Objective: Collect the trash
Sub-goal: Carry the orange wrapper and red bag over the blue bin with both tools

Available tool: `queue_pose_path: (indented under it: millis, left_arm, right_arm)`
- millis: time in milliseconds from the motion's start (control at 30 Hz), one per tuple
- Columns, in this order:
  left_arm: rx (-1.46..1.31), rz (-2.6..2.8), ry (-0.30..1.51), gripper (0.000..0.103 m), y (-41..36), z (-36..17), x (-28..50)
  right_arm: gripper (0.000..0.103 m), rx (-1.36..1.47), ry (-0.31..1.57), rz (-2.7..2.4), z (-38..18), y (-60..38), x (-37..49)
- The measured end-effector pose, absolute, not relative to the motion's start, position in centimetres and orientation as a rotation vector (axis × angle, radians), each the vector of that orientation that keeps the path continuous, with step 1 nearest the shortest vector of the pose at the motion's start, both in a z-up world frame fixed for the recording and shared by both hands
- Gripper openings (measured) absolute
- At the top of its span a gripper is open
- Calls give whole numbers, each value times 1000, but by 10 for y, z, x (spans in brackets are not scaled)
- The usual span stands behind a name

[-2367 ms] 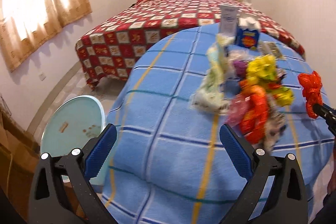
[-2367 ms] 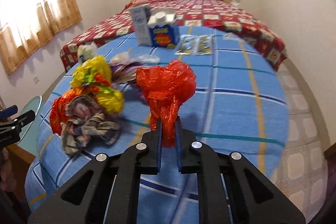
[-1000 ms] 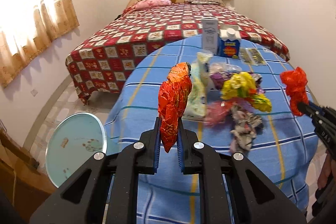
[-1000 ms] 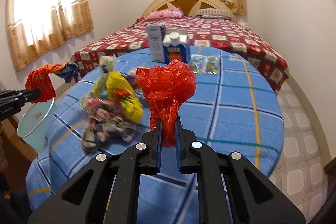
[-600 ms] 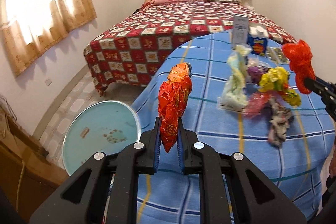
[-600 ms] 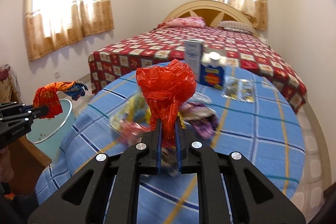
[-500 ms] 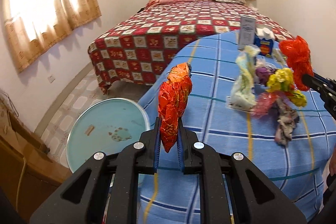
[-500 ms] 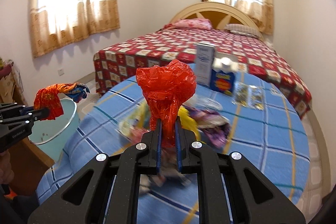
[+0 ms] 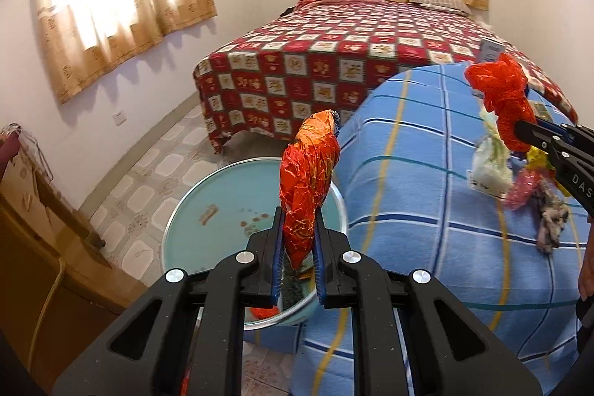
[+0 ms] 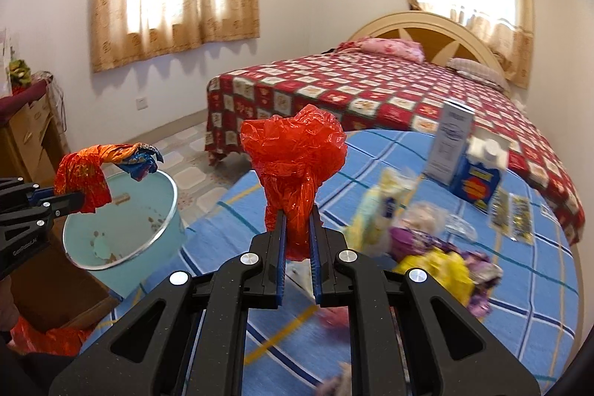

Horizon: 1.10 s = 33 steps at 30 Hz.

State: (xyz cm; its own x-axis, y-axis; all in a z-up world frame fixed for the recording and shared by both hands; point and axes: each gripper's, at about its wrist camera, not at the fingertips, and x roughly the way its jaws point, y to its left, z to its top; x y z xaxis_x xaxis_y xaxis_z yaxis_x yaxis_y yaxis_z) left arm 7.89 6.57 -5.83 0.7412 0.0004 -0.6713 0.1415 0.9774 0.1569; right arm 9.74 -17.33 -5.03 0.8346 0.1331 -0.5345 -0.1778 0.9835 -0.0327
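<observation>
My left gripper [image 9: 297, 249] is shut on a crumpled orange foil wrapper [image 9: 308, 180] and holds it above the light blue bin [image 9: 208, 195] beside the table. It also shows in the right wrist view [image 10: 83, 184], over the bin [image 10: 122, 221]. My right gripper [image 10: 297, 242] is shut on a knotted red plastic bag [image 10: 295, 151], above the table's left part; it shows in the left wrist view [image 9: 499, 99] too. More trash lies on the table: a yellow wrapper [image 10: 438, 270], a pale packet [image 10: 382, 214] and a crumpled rag [image 9: 551, 229].
A round table with a blue checked cloth [image 10: 531, 284] carries two cartons [image 10: 479, 177] and sachets [image 10: 514, 216]. A bed with a red checked cover [image 9: 334, 62] stands behind. A wooden cabinet [image 9: 33, 232] is at the left, next to the bin.
My left gripper closed on the orange wrapper and carried it left off the table to above the bin. My right gripper swung left with the red bag, toward the bin.
</observation>
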Motion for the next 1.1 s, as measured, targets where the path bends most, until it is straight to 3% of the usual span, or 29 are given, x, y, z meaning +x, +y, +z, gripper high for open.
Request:
queue_pose_path:
  millis: [1100]
  left_arm:
    - [135, 115, 777, 14, 160, -71, 95]
  right_arm:
    - [12, -249, 642, 377, -81, -48, 150]
